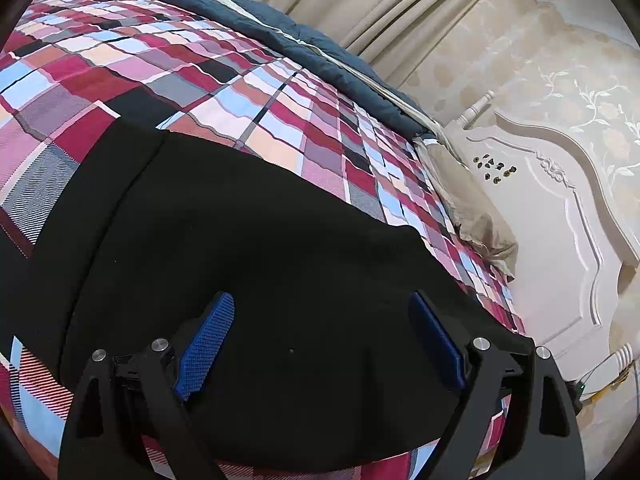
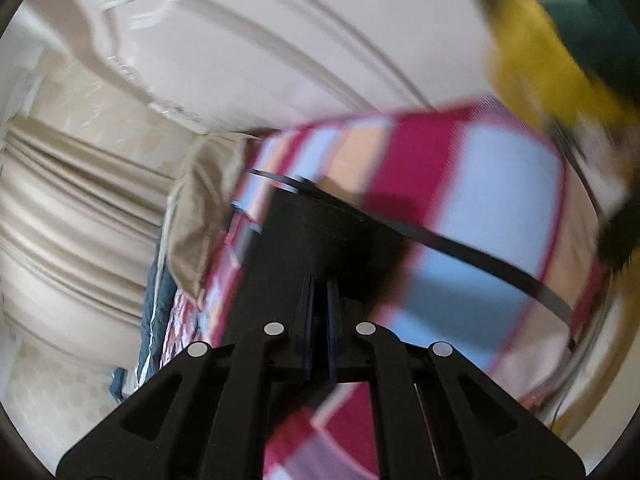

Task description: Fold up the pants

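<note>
Black pants (image 1: 248, 248) lie spread flat on the plaid bed cover (image 1: 208, 64). My left gripper (image 1: 320, 304) hangs just above them, its blue pads (image 1: 208, 336) wide apart and empty. In the blurred right wrist view my right gripper (image 2: 319, 280) is shut, its pads pinching a black fold of the pants (image 2: 316, 232) lifted off the plaid cover (image 2: 480, 184).
A dark blue quilt (image 1: 288, 36) and a tan pillow (image 1: 476, 216) lie along the bed's far side. A white carved headboard (image 1: 560, 216) stands at the right, beige curtains (image 1: 360, 0) behind. A yellow and green shape (image 2: 540, 60) shows blurred at the top right.
</note>
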`<state>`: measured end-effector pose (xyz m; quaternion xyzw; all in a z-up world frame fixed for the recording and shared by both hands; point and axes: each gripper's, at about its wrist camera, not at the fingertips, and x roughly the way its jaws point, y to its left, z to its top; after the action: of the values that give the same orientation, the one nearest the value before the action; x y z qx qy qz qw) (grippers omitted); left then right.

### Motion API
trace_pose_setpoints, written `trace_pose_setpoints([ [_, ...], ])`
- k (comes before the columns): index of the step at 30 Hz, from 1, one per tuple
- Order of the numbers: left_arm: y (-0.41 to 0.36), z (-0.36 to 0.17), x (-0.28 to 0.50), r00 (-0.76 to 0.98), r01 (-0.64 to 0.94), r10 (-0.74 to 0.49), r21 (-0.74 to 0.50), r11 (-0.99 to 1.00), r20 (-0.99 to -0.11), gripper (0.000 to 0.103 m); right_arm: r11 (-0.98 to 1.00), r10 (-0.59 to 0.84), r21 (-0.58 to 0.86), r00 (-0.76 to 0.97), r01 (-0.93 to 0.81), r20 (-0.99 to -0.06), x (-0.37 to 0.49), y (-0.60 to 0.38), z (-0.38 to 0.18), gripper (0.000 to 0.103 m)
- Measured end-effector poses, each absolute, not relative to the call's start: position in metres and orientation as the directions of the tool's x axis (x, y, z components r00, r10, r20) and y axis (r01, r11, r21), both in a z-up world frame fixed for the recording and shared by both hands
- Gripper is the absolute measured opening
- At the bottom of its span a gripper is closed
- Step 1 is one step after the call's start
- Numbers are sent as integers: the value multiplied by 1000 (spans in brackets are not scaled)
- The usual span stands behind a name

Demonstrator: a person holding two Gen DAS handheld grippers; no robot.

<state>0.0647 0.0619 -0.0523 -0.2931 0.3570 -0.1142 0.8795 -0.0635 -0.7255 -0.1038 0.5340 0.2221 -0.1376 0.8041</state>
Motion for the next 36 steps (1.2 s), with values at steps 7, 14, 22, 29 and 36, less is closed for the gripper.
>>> trace_pose_setpoints([
  [7,62,-53,64,716,-9,-410,-595,804,-565,87,383,25,810,871,444,-490,-60,-725,-110,8],
  [14,58,-53,63,717,-5,-394,-569,822,-575,88,366,31,825,881,430,-472,-54,-730,-113,5],
  [22,56,-54,63,713,-2,-398,-570,822,-577,89,369,-18,814,879,448,-476,-70,-730,-123,4],
  [29,56,-53,63,711,0,-394,-560,828,-583,90,484,-151,689,827,540,-542,-78,-732,-78,40],
  [36,52,-52,63,709,4,-382,-538,843,-592,90,716,-94,503,781,484,-618,13,-739,-40,55],
])
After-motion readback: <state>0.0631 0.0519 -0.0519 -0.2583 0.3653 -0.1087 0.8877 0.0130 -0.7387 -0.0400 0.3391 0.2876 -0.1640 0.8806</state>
